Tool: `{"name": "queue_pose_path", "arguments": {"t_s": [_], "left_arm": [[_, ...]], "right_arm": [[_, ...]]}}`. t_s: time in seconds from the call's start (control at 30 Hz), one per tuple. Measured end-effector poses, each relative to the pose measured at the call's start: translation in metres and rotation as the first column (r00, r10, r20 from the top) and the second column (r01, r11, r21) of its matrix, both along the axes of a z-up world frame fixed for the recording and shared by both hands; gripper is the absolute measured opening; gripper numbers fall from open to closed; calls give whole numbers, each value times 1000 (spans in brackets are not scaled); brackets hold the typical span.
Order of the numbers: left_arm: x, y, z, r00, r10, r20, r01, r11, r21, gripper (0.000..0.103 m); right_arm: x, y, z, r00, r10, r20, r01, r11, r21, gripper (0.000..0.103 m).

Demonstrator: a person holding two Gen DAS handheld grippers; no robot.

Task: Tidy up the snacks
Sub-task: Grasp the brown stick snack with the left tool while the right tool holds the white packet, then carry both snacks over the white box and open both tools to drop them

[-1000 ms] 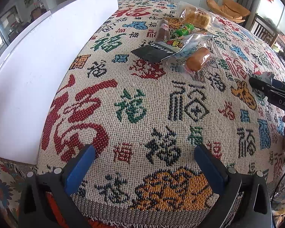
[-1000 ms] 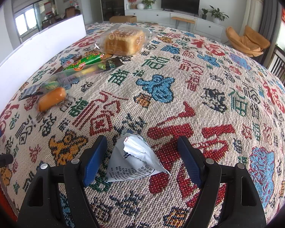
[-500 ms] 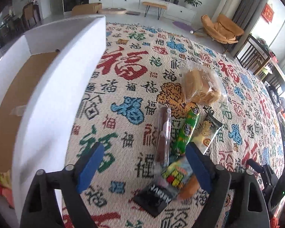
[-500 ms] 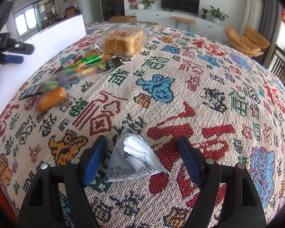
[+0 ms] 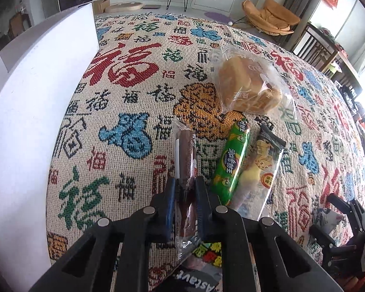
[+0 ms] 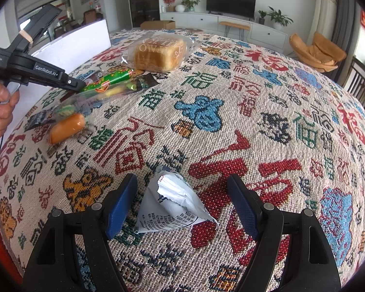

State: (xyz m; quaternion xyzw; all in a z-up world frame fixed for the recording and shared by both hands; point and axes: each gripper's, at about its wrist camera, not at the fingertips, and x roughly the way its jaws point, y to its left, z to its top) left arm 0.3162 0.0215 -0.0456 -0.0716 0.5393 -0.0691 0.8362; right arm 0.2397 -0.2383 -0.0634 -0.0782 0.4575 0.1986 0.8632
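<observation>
Left wrist view. Left gripper (image 5: 185,203): jaws have just been closing and now pinch the brown sausage stick (image 5: 185,160) in its clear wrapper; both blue pads press its near end. The stick lies lengthwise on the patterned tablecloth (image 5: 124,112), pointing away from the camera. Just right of the stick: green snack tube (image 5: 231,163), then a clear packet with a black end (image 5: 262,168) touching the tube's right side. Beyond these, further from the stick, a bagged bread loaf (image 5: 249,90). Left of the stick, well apart, the white box (image 5: 31,112) wall runs along the cloth's edge. Below the stick's near end, a dark packet with white lettering (image 5: 194,283), partly hidden by the jaws. Right gripper (image 5: 338,221) shows at the far right edge; state unreadable here.

Right wrist view. Right gripper (image 6: 182,202): jaws wide apart, pads touching nothing. A crumpled white wrapper (image 6: 172,204) lies on the cloth between them, nearer the left pad but clear of it. Far left of the wrapper, a person's hand (image 6: 0,112) holds the left gripper's handle, its tip down among the snack pile. An orange sausage (image 6: 67,127) lies at the pile's near end.
</observation>
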Motion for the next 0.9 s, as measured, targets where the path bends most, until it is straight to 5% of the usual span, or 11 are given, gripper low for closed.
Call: {"name": "queue_pose_path", "arguments": {"t_s": [0.13,0.33,0.37,0.4,0.6,0.77,0.9], "left_arm": [[-30,22,24,998,30,55,-25,997,-77,15],[-74,51,62,988,84,132,-58,979,-194,15],[-82,55,69,985,93,142,-61,975,-212,15],[-90,60,77,983,101,154,-64,972,-228,15],[-145,115,129,956,181,229,-106,946,-306,15],[-180,187,155,918,292,268,-228,942,-245,15],[-195,247,152,881,399,253,-353,912,-209,15]], "right_arm": [[-4,-14,6,999,30,-42,-27,997,67,79],[-12,-11,10,995,94,-19,-93,995,26,74],[-11,-10,10,995,97,-14,-97,995,32,66],[-9,-9,10,995,102,-24,-101,994,38,40],[-5,-4,23,994,99,-49,-97,994,41,24],[-11,28,69,982,185,26,-186,981,47,24],[-4,83,121,960,269,77,-278,949,147,24]]}}
